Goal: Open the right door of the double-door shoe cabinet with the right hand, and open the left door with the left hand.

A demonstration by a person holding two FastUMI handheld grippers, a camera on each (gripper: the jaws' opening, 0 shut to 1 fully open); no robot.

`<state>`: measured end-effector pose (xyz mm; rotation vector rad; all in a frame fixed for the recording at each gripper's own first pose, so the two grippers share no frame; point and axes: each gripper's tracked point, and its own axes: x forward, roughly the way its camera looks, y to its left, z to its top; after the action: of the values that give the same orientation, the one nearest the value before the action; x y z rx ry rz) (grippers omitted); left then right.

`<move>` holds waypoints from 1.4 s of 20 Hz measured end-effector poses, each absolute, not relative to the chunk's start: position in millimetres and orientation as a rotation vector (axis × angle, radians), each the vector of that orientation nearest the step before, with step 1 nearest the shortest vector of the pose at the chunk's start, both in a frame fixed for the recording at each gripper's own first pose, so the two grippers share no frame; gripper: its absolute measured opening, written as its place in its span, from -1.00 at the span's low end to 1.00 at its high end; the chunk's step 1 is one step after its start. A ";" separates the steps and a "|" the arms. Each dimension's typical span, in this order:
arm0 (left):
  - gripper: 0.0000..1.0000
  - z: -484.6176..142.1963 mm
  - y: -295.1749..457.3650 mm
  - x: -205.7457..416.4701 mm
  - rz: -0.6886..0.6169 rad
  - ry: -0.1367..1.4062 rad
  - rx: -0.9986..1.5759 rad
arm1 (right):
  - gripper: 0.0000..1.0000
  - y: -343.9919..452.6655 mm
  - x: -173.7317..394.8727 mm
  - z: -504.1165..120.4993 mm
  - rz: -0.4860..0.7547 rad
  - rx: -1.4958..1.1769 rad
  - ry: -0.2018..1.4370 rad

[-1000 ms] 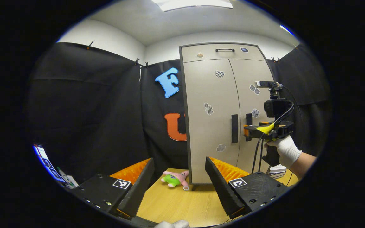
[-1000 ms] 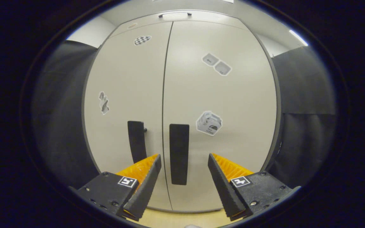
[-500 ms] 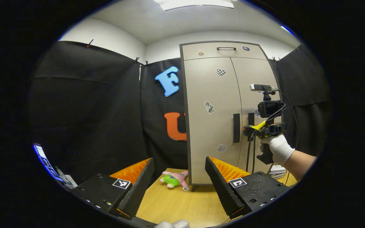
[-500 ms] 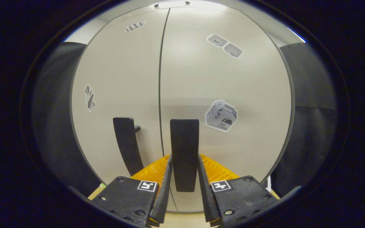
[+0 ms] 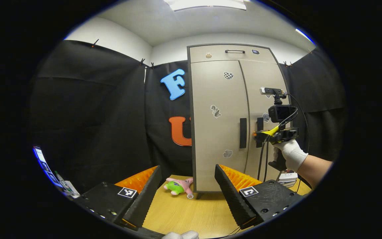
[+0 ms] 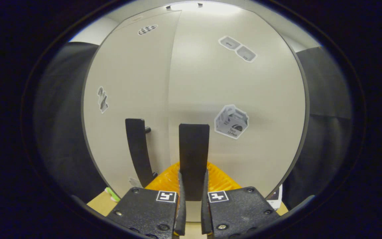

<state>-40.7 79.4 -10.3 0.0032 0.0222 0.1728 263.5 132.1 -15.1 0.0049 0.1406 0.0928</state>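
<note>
Already the right claw [image 6: 193, 212] is clamped on the right door's handle [image 6: 193, 159], a stiff vertical bar giving firm purchase; the rigid door [image 6: 237, 99] should swing lightly. Beyond the left claw [image 5: 187, 192], spread apart, the left handle [image 5: 243, 132] stands ahead.

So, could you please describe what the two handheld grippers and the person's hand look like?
Each gripper has blocky black finger housings bearing small square black-and-white markers: the left gripper, the right gripper. Seen from the left gripper view, the right one carries a black camera on top, with black and yellow cables hanging down. The hand wears a white glove.
</note>
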 end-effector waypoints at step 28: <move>0.92 -20.6 13.5 -36.8 0.003 0.029 -0.017 | -0.65 35.6 109.3 -20.0 0.098 0.011 0.137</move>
<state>-36.8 13.5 -20.6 -0.0173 0.0287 0.0030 109.3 35.6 -20.0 0.0107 0.1370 0.0983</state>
